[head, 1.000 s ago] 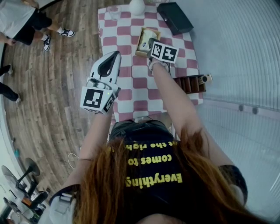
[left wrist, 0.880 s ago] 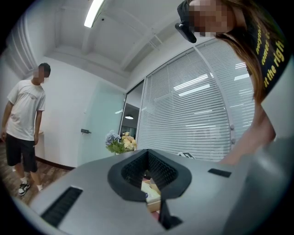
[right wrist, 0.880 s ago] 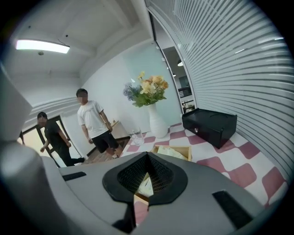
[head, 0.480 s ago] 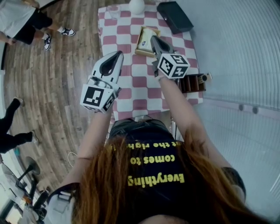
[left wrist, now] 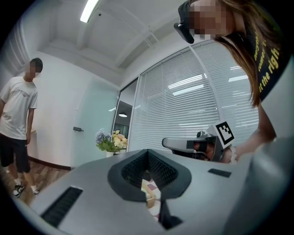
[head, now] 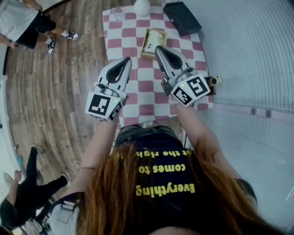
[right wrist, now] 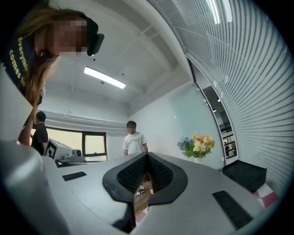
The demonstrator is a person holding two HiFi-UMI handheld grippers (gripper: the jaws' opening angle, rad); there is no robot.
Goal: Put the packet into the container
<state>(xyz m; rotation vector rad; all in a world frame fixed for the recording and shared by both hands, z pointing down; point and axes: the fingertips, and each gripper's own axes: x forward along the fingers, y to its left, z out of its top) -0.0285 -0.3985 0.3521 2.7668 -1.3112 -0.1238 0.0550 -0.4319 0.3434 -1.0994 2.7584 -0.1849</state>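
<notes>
Two grippers are held up over the checked table [head: 142, 98], and the left gripper [head: 125, 61] and right gripper [head: 158, 49] each have their fingers pressed together on nothing. One open wooden box [head: 159, 31] sits just beyond the right fingertips, and the single pale packet [head: 149, 43] seems to lie inside it, with one black case [head: 182, 17] and one white vase [head: 141, 6] farther ahead. Yellow print on the person's shirt [head: 156, 156] reads "Everything comes to", the rest unclear.

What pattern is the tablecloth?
The tablecloth has red-and-white checks, clearest in the head view.
</notes>
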